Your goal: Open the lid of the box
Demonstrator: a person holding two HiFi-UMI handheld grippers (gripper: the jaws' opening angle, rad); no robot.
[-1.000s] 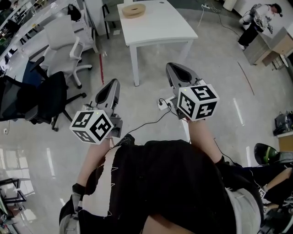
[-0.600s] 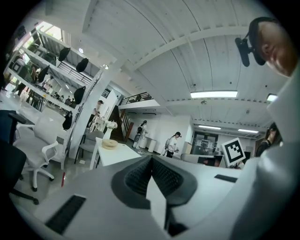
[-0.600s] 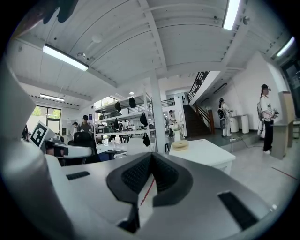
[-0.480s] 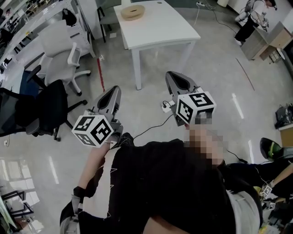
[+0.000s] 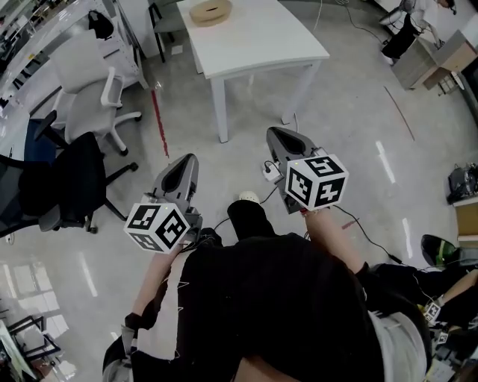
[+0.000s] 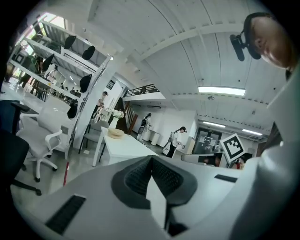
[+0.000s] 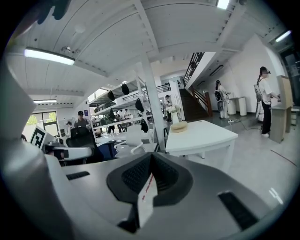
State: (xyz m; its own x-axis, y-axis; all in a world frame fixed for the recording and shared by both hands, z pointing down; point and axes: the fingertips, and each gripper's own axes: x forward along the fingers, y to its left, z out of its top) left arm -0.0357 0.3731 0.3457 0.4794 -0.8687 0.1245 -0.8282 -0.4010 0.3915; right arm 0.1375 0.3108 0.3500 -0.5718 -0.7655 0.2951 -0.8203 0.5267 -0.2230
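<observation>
Floor (image 5: 351,112) fills most of the head view, since the person stands in open space, well short of anything to work on. White worktop (image 5: 254,37) lies ahead, well apart from both tools, so the task looks not yet begun. A white office chair (image 5: 82,74) and a dark one (image 5: 67,179) stand off to the left, clear of the path to it.

The left tool (image 5: 185,160) and the right tool (image 5: 278,136) are carried side by side in front of the body, both aimed roughly toward the worktop. That seems a plain carrying posture for an approach. Each has its jaws pressed together with nothing between them, as each tool's own view confirms; they would need to part before a lid could be taken.

The box (image 5: 210,11), round and tan, sits near the worktop's far end, away from the person. It appears closed, though it is too small to be sure. A power strip (image 5: 269,170) lies on the floor between the tools, something to step around.
</observation>
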